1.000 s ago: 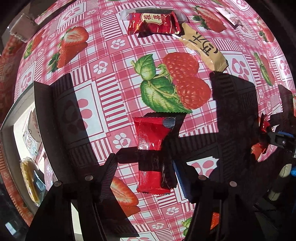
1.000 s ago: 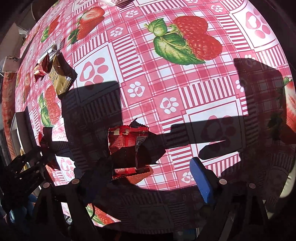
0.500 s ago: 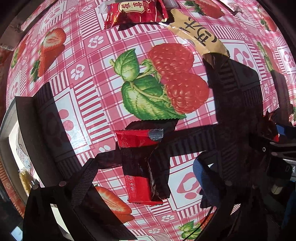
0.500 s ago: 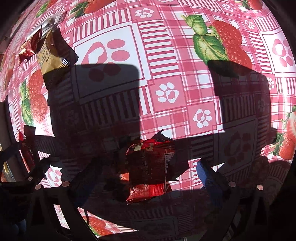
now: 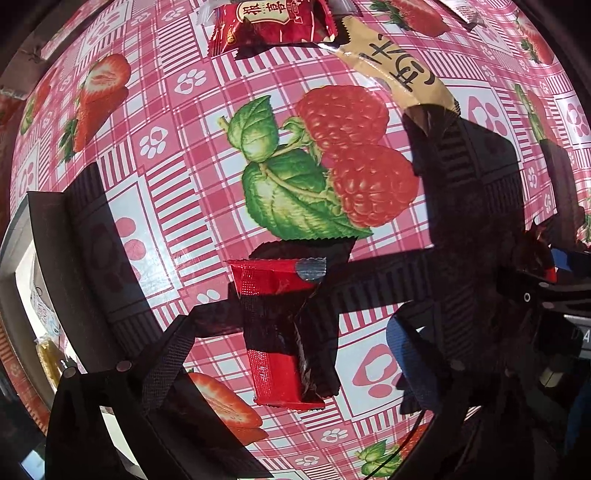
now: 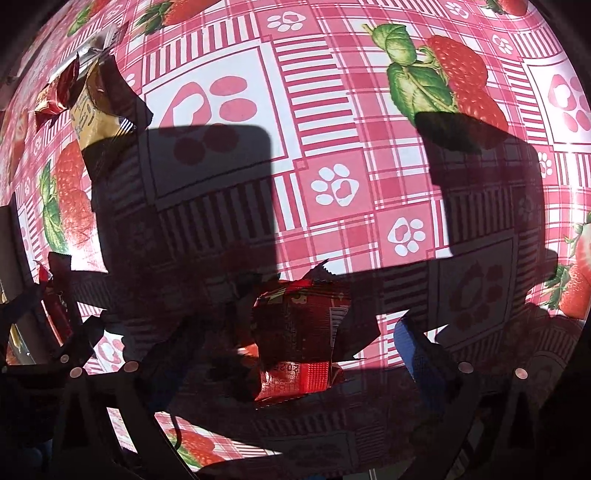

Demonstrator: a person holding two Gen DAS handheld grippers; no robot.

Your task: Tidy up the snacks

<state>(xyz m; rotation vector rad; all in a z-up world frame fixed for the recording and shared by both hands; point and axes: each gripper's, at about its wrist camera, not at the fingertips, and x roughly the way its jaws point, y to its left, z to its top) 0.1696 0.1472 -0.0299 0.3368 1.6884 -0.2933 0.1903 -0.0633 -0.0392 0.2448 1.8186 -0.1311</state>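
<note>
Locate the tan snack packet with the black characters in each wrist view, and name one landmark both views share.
Left wrist: tan snack packet lies top right of centre, beside a dark red packet.
Right wrist: the tan snack packet lies at the far upper left, its lower part in shadow.
Shared landmark: the printed raspberry with green leaves on the tablecloth, just below the packet in both views.

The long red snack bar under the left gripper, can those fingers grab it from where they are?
Probably yes. The left gripper is open wide, pointing down at the table, and the long red snack bar lies flat between its fingers with nothing on top. Only shadow covers it.
</note>
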